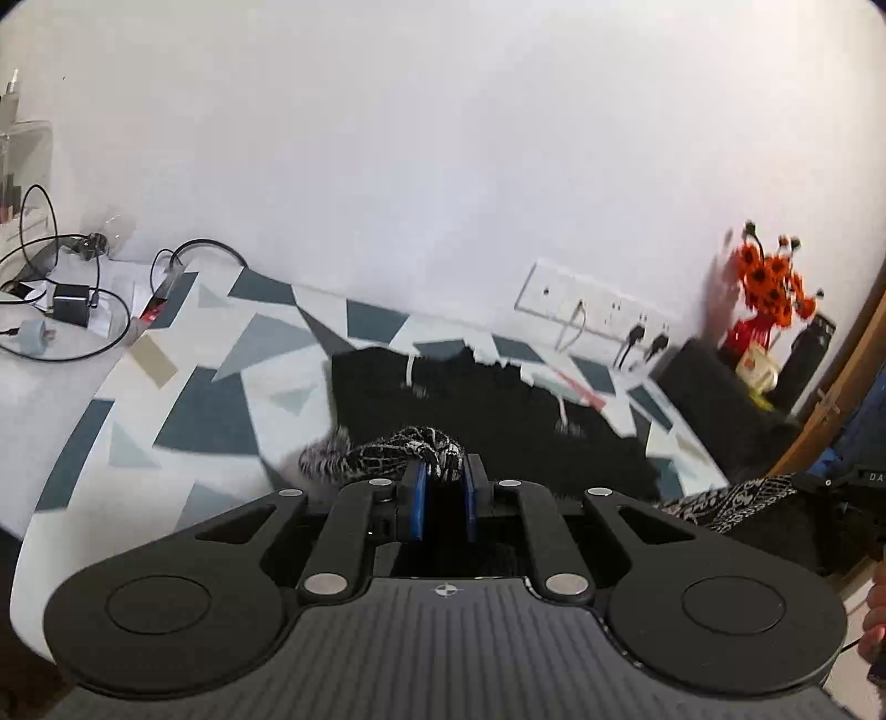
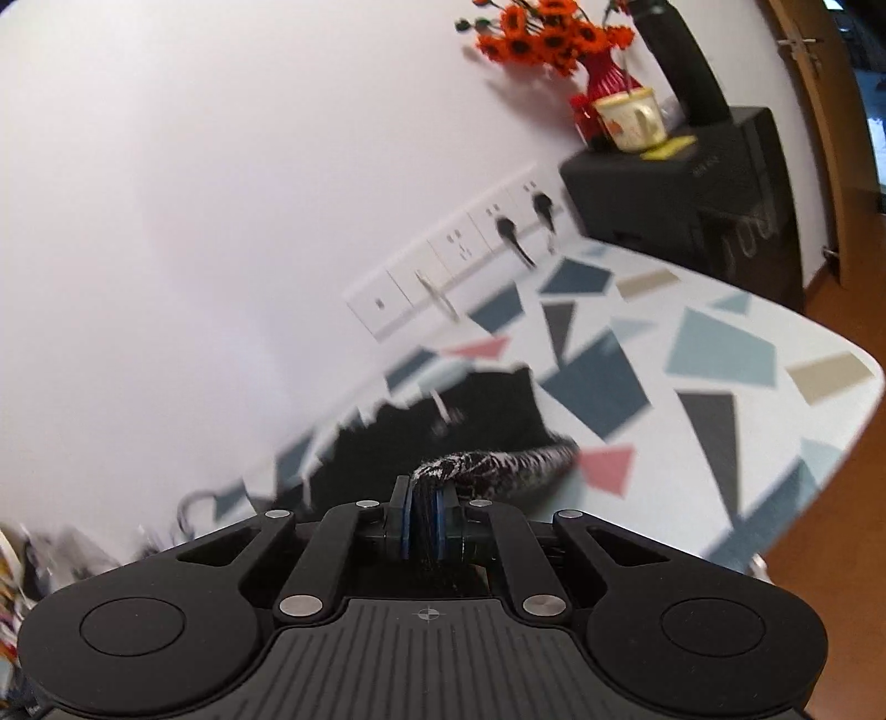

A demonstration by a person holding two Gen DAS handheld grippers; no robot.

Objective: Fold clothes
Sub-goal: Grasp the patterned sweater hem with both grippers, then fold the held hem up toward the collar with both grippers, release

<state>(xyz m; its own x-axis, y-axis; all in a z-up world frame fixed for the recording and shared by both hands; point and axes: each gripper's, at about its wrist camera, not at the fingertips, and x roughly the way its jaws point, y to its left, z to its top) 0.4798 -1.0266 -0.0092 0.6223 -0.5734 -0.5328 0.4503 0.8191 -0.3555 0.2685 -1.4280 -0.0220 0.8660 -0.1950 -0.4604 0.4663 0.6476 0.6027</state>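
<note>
A black garment (image 1: 498, 421) with a black-and-white patterned edge lies on the table with a geometric-pattern cover (image 1: 221, 399). My left gripper (image 1: 443, 471) is shut on a bunched patterned edge of the garment (image 1: 410, 448), held just above the table. My right gripper (image 2: 426, 493) is shut on another patterned edge of the same garment (image 2: 498, 462); the black body (image 2: 470, 421) trails away toward the wall. The image is blurred by motion. The right gripper's body shows at the right edge of the left wrist view (image 1: 830, 498).
Cables, chargers and papers (image 1: 66, 310) lie at the table's left end. A wall socket strip with plugs (image 2: 470, 243) runs along the wall. A black box (image 2: 692, 188) carries a red vase of orange flowers (image 2: 554, 39), a mug (image 2: 631, 119) and a black bottle. The table's edge (image 2: 830, 443) drops to a wooden floor.
</note>
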